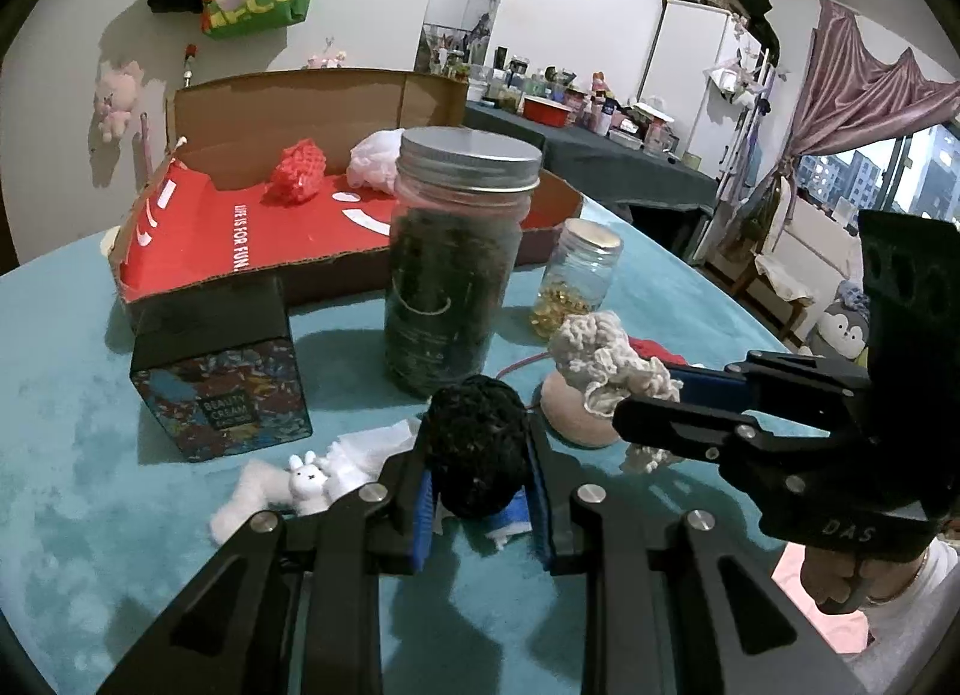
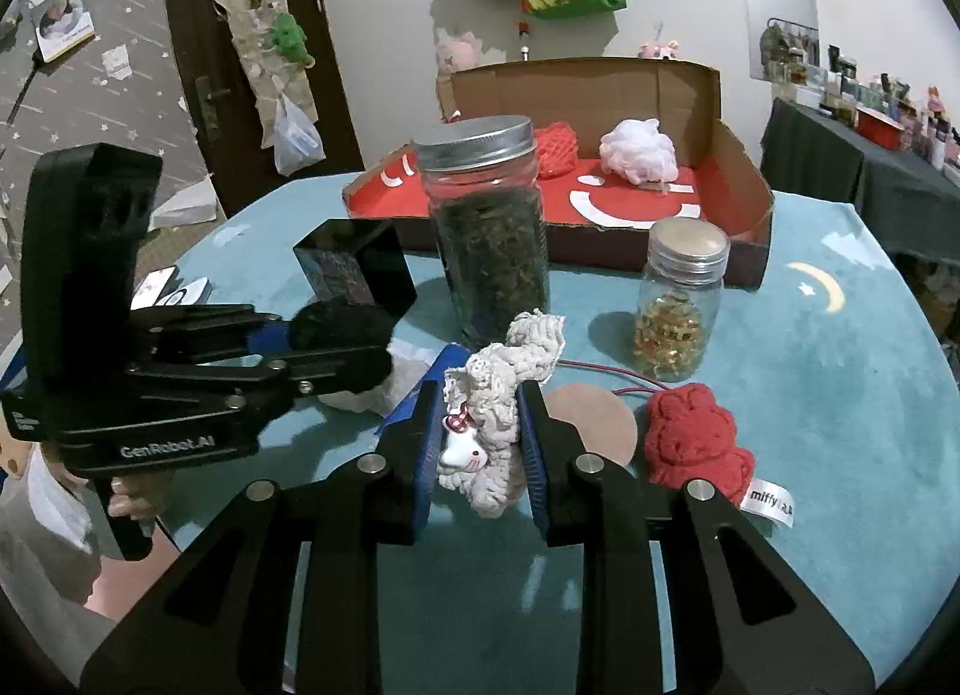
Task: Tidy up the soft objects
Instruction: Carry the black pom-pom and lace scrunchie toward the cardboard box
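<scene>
Items, left to right: dark patterned cream box (image 1: 219,395); white fluffy rabbit toy (image 1: 288,485) on my teal tablecloth (image 1: 90,395); my left gripper (image 1: 477,485) pinching a black crocheted ball (image 1: 474,443); tall leaf-filled glass jar (image 1: 456,263) and small capsule jar (image 1: 579,281) standing before the red-lined cardboard box (image 1: 240,227); my right gripper (image 2: 477,443) clamping a cream crocheted scrunchie (image 2: 510,389); red knitted toy (image 2: 696,443) beside it.

A round table (image 2: 840,395) covered in teal plush cloth carries an open cardboard box (image 2: 744,179), a tall lidded jar of dark leaves (image 2: 489,251), a small jar of golden capsules (image 2: 675,323), a black cream box (image 1: 222,389), a red knitted toy (image 2: 696,443) and a white bunny charm (image 1: 306,479).
</scene>
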Motion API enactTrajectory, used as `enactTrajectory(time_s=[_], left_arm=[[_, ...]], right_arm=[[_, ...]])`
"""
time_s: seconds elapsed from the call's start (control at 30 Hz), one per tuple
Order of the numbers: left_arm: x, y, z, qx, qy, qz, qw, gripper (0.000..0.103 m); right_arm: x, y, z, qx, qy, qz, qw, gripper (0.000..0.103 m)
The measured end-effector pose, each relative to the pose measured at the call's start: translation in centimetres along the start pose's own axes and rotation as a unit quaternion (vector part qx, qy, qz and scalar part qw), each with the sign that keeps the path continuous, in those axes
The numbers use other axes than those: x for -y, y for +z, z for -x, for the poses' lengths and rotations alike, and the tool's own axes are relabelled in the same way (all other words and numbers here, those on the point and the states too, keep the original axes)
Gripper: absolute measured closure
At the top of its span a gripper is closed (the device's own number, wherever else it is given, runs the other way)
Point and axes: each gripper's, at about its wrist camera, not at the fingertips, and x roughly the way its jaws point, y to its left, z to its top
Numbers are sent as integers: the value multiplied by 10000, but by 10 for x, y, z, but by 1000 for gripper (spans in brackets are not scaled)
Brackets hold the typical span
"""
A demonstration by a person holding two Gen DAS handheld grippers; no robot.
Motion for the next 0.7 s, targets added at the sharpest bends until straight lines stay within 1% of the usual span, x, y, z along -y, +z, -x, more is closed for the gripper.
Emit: enactTrajectory(time_s=[0.33,0.53,0.7], left_arm=[[-5,-3,4,-21,28,132,9999,76],[-17,-5,18,-7,220,237,9995,76],[-36,-8,35,34,468,371,9982,76]], right_arm=[[4,0,1,-21,61,-92,9999,79],[11,0,3,-89,94,-255,9996,79],[20,0,12,-93,-27,-309,9995,79]])
